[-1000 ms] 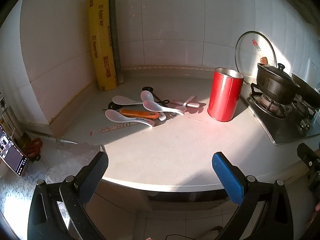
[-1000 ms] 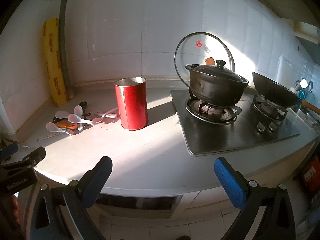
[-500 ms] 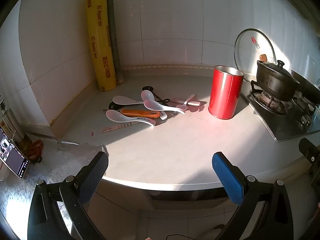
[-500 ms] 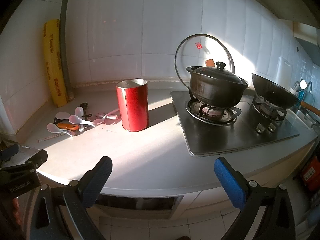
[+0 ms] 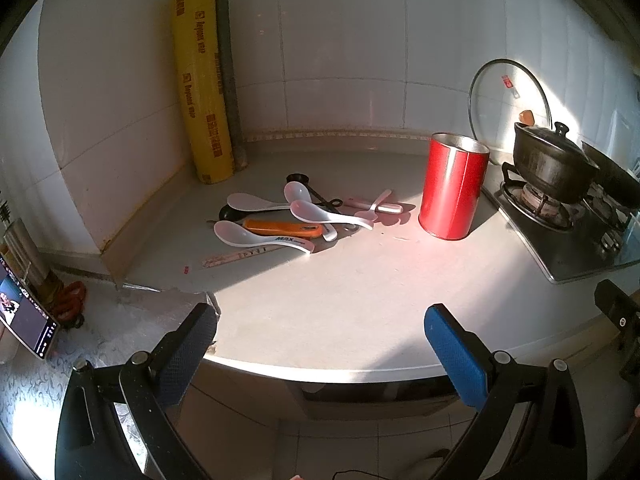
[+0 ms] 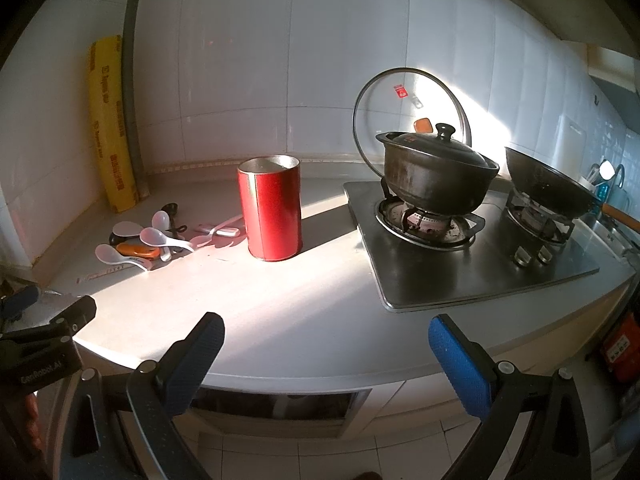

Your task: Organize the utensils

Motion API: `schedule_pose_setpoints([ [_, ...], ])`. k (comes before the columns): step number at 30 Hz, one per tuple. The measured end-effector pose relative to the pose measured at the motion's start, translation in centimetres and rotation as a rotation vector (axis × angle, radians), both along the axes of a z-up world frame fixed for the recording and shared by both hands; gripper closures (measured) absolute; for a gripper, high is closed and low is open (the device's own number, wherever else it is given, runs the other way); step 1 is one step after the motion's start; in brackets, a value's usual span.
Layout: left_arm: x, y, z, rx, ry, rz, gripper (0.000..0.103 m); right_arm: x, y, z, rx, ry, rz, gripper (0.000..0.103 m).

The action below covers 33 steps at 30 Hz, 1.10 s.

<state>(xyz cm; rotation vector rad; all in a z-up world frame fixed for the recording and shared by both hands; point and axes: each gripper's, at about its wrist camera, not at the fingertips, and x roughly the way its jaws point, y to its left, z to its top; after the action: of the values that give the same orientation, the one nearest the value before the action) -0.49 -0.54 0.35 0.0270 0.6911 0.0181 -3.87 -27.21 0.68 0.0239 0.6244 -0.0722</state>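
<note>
Lying in a loose pile toward the back-left corner of the pale stone surface [image 5: 360, 300], the white plastic spoons [image 5: 328, 216], an orange-handled tool [image 5: 284, 229] and a few dark utensils sit just left of the upright red cylindrical metal canister [image 5: 454, 188], apart from it. Most handles run roughly parallel to the front edge, tips toward the canister. Both grippers hover off the front edge, fingers spread wide and holding nothing. The left gripper [image 5: 320, 344] faces the pile nearly head-on and is judged the nearer one. The right gripper [image 6: 326, 354] faces the gap between canister and steel gas hob [image 6: 472, 272], with the pile well off to its left.
</note>
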Motion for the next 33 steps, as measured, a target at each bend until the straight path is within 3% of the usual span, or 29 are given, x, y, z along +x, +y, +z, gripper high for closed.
schedule_pose_setpoints([
  [33,1.5,1.0,-1.2,-0.029,0.035,0.019,0.000,1.8,1.0,-1.4,-0.006,0.044,0.029,0.000],
])
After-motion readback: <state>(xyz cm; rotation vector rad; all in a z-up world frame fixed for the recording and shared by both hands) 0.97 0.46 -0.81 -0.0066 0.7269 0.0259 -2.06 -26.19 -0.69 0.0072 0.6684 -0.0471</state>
